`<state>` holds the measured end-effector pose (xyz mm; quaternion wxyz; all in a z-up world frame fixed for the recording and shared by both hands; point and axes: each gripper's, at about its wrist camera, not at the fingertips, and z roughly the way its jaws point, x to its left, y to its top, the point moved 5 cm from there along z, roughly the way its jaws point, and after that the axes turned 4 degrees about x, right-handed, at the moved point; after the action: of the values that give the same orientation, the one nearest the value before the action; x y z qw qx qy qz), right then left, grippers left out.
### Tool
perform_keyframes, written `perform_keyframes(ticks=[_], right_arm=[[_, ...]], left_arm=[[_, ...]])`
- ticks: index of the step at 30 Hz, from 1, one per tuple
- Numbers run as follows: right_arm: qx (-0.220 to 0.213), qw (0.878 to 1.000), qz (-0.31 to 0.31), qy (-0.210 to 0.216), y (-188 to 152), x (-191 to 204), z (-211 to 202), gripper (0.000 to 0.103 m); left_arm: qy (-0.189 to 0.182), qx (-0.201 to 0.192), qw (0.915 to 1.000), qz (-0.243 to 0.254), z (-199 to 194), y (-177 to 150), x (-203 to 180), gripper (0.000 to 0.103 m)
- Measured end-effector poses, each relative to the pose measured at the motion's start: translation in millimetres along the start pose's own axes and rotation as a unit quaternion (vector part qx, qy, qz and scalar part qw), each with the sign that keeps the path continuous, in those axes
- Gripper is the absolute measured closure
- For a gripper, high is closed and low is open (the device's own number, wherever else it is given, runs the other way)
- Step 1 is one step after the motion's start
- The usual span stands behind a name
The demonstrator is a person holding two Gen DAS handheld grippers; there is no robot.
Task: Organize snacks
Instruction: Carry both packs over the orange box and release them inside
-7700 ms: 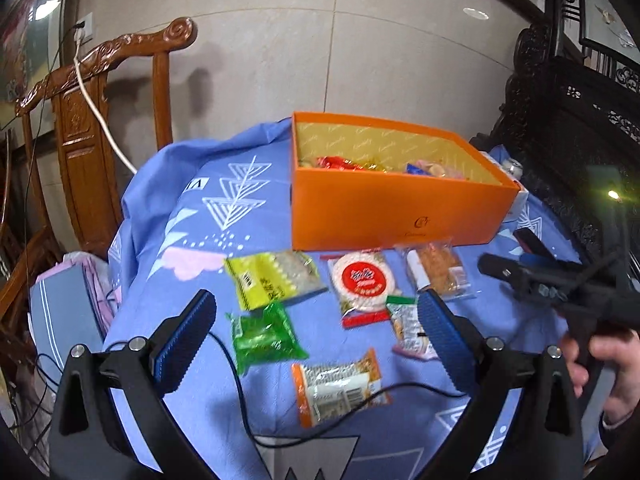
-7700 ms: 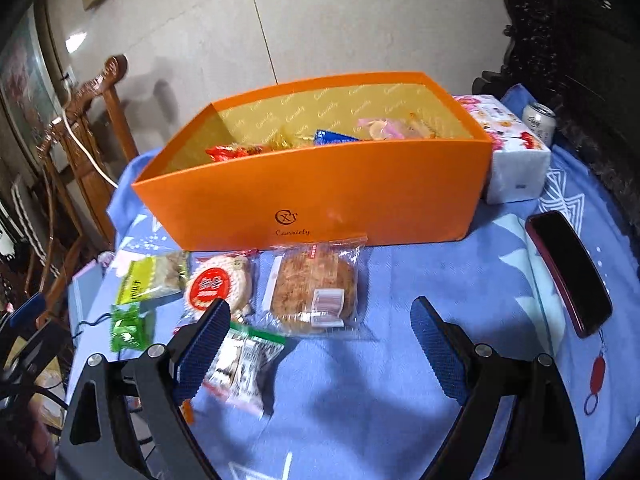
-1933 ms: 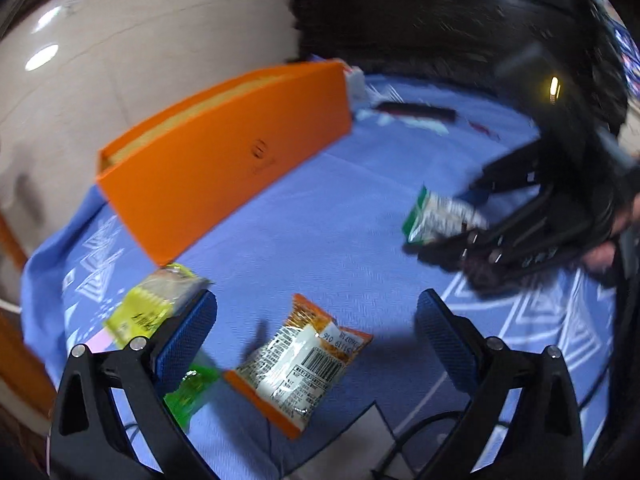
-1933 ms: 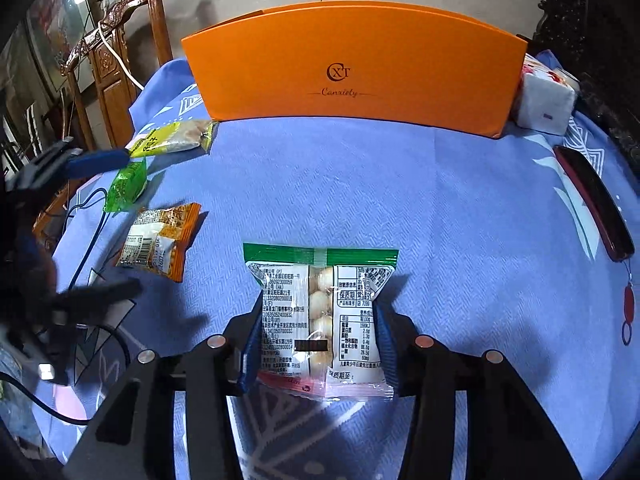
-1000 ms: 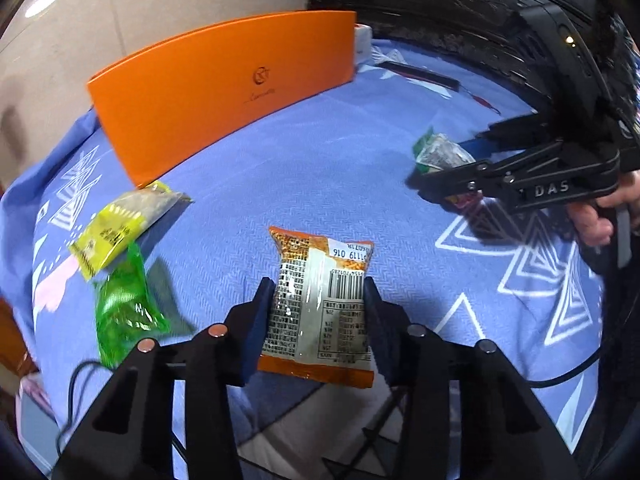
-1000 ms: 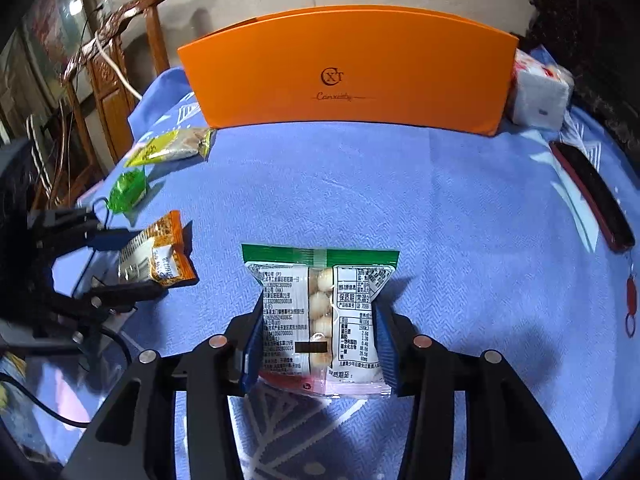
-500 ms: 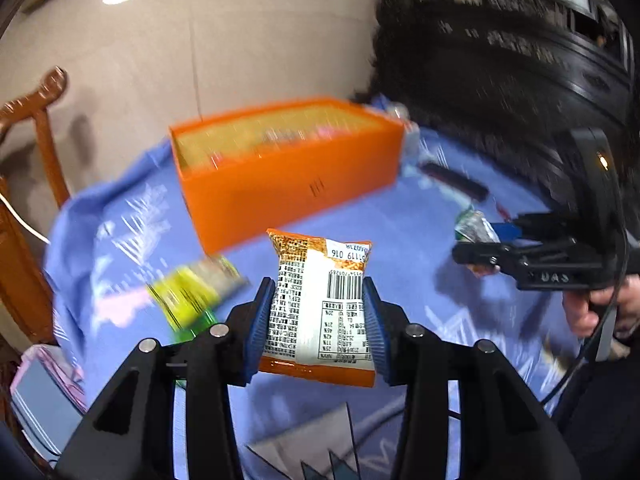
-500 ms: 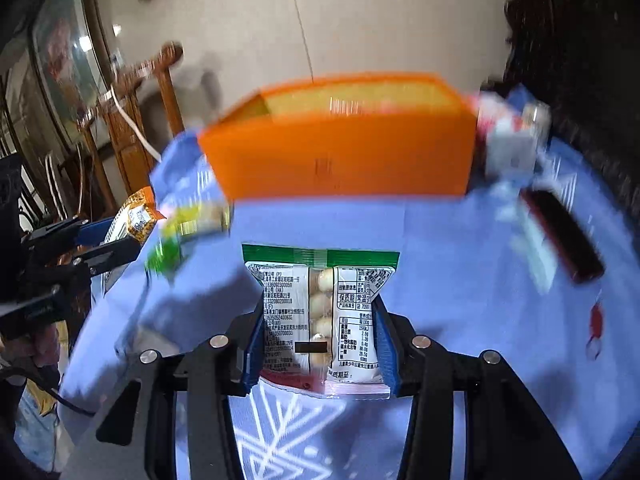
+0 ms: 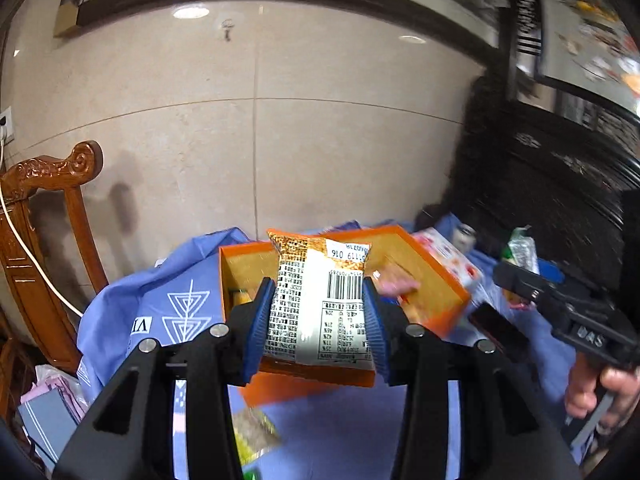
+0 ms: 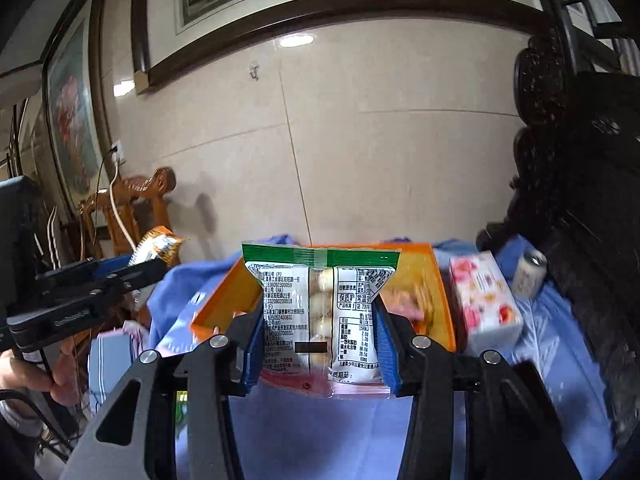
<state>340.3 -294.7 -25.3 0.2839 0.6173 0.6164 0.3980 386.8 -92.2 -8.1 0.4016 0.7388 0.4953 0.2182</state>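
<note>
My left gripper (image 9: 318,312) is shut on an orange-and-white snack packet (image 9: 320,304), held upright high above the table. Behind it lies the open orange box (image 9: 436,276) with several snacks inside. My right gripper (image 10: 320,344) is shut on a clear packet with a green top (image 10: 320,308), raised in front of the same orange box (image 10: 442,292). In the left wrist view the right gripper (image 9: 520,268) shows at the far right with its green packet (image 9: 520,246). In the right wrist view the left gripper (image 10: 148,266) shows at the left with its orange packet (image 10: 158,248).
A blue patterned cloth (image 9: 152,300) covers the table. A yellow-green snack (image 9: 252,436) lies on it near the left gripper. Right of the box are a floral tissue pack (image 10: 484,300), a can (image 10: 530,270) and a dark phone (image 9: 496,330). A carved wooden chair (image 9: 44,216) stands left.
Both grippers have risen steeply from the table with their packets still held, and now look over the box's rim into it. The wall fills most of both views.
</note>
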Motion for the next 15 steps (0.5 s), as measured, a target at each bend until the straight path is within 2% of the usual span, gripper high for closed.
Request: perform_keyframes(ticks=[6, 13, 14, 15], right_arm=[[0.007, 1.0, 0.009, -0.013, 23.6, -11.5, 44.6, 0.056], [0.03, 0.999, 0.017, -0.024, 26.4, -18.2, 89.6, 0.054], [0.033, 0.999, 0.017, -0.025, 26.0, -18.6, 94.2, 0.054], [0.04, 0.999, 0.014, -0.027, 25.4, -17.4, 98.5, 0.035]], left_arm=[[0.032, 0.015, 0.9993, -0.014, 52.7, 28.9, 5.5, 0.061], [0.055, 0.035, 0.9978, -0.015, 90.5, 29.2, 9.5, 0.06], [0.064, 0.04, 0.997, -0.014, 96.3, 28.0, 10.8, 0.057], [0.078, 0.047, 0.9958, -0.013, 101.4, 25.6, 12.8, 0.031]])
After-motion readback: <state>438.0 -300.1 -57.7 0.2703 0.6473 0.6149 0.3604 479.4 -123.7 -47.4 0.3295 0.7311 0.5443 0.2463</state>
